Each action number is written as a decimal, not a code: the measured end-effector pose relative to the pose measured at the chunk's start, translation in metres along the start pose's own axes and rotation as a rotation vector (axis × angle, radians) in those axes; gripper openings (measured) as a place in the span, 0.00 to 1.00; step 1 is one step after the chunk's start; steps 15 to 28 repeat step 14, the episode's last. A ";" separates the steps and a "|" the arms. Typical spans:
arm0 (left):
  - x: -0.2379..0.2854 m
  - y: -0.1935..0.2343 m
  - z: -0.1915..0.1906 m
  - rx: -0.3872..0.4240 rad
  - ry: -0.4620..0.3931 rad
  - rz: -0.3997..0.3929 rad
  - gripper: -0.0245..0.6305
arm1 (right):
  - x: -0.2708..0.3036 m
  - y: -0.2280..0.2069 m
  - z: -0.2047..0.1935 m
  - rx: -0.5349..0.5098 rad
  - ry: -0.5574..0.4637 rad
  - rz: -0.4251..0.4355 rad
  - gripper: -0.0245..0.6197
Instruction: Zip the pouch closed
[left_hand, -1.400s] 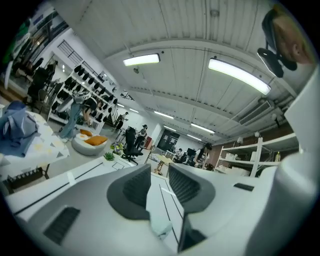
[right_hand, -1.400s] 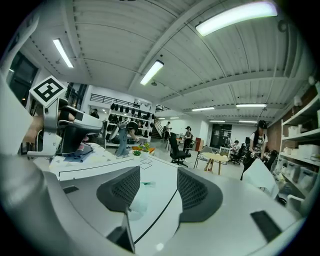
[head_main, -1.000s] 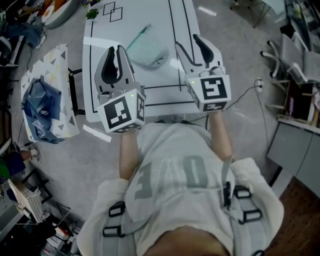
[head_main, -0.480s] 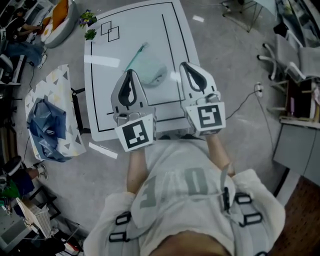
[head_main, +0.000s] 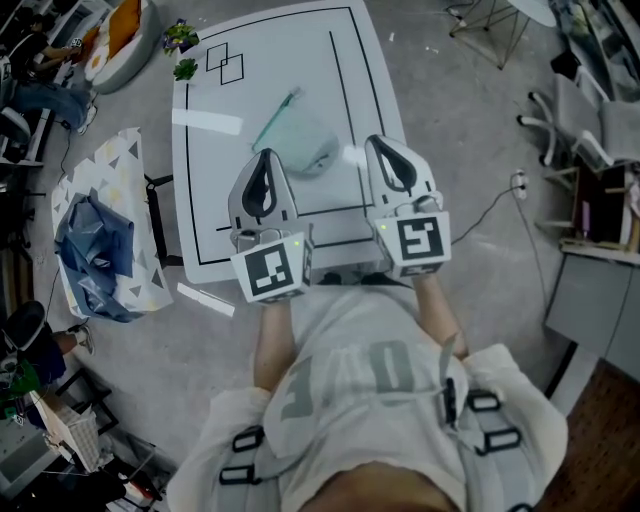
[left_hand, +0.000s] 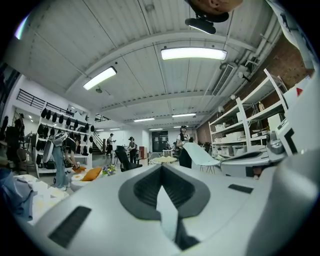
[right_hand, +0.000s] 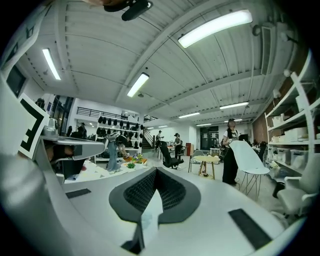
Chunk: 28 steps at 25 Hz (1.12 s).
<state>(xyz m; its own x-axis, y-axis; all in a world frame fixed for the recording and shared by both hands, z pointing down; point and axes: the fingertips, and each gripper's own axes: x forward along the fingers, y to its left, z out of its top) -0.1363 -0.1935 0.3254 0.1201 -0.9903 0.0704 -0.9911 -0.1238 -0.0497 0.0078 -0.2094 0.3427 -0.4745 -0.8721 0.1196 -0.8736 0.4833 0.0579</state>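
Observation:
A pale mint-green pouch (head_main: 297, 134) lies on the white table (head_main: 210, 200), with a thin strap or pull running off toward its upper left. My left gripper (head_main: 264, 156) hovers over the table's near half, just below and left of the pouch, its jaws pressed together with nothing in them. My right gripper (head_main: 386, 142) is held to the right of the pouch near the table's right edge, also shut and empty. Both gripper views look level across the room; the left gripper (left_hand: 161, 168) and right gripper (right_hand: 155, 173) show closed pads, and the pouch is out of sight there.
Black lines and two small squares (head_main: 225, 62) are drawn on the table. A blue cloth (head_main: 88, 250) lies on a patterned sheet on the floor at left. Small green plants (head_main: 184, 69) sit by the far left corner. Chairs and shelving (head_main: 590, 130) stand at right.
Both pairs of jaws have closed, the right from wide open. Both grippers have sunk a little toward the table's near edge, the left more than the right.

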 end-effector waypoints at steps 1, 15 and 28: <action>0.000 0.002 0.000 0.000 -0.004 -0.002 0.05 | 0.001 0.000 0.001 0.009 -0.004 -0.003 0.05; -0.003 0.023 0.007 -0.022 -0.026 0.042 0.05 | -0.004 -0.013 0.007 -0.030 -0.012 -0.033 0.05; -0.003 0.023 0.007 -0.022 -0.026 0.042 0.05 | -0.004 -0.013 0.007 -0.030 -0.012 -0.033 0.05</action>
